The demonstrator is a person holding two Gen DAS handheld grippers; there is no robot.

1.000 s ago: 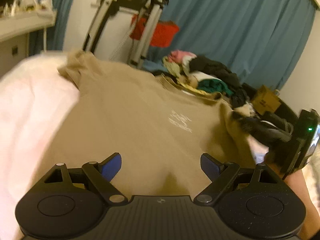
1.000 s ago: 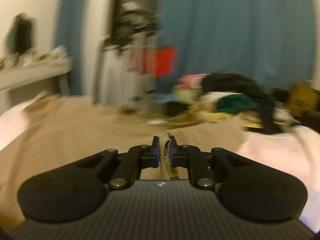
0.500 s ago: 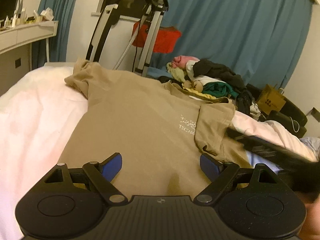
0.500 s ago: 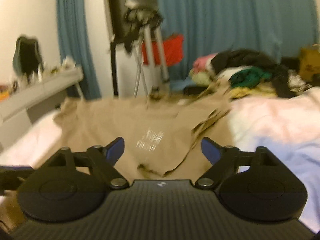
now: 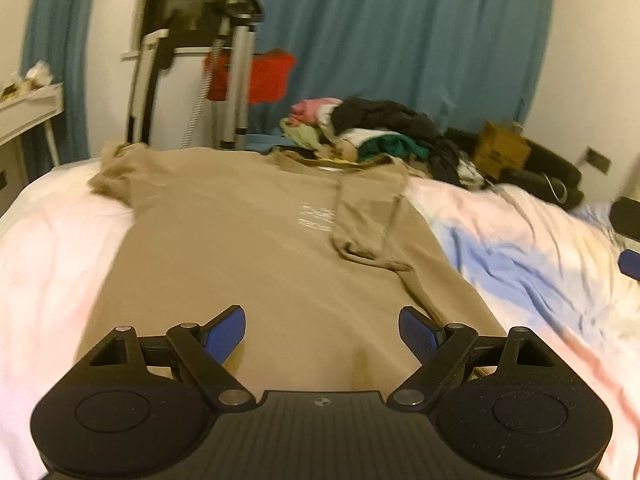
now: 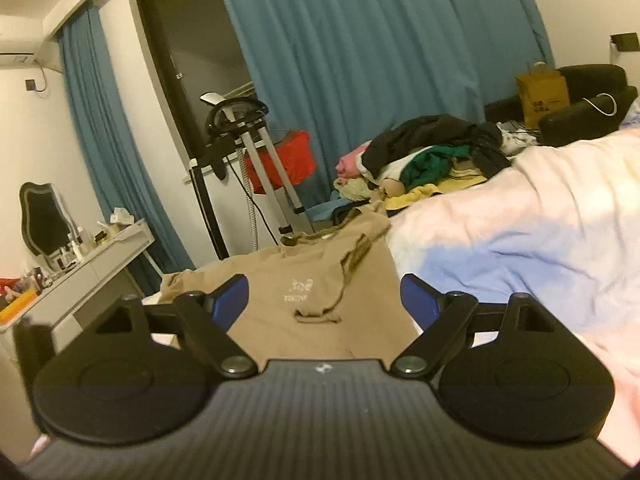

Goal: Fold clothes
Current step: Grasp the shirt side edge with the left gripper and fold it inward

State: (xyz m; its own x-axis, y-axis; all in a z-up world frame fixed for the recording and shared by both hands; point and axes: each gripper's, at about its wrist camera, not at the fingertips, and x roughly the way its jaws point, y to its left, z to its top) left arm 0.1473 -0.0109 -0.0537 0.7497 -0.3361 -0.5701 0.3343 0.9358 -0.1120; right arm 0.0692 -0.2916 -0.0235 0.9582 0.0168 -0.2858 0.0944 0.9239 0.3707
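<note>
A tan cotton T-shirt [image 5: 248,240] lies spread on a bed [image 5: 520,240] covered with a soft, rumpled pink-and-blue quilt. Its right sleeve [image 5: 368,216] is folded inward over the chest, partly covering a small white print [image 6: 300,292] too blurred to read. The left hand-held gripper [image 5: 322,330] hovers over the shirt's hem with its blue ribbed pads wide apart and nothing between them. The right hand-held gripper [image 6: 324,300], its jaws just opened, is likewise spread and empty beside the shirt. A heap of mixed clothes [image 6: 424,160] sits beyond the collar; a brown paper bag [image 6: 542,96] stands near the teal curtain [image 6: 360,40].
</note>
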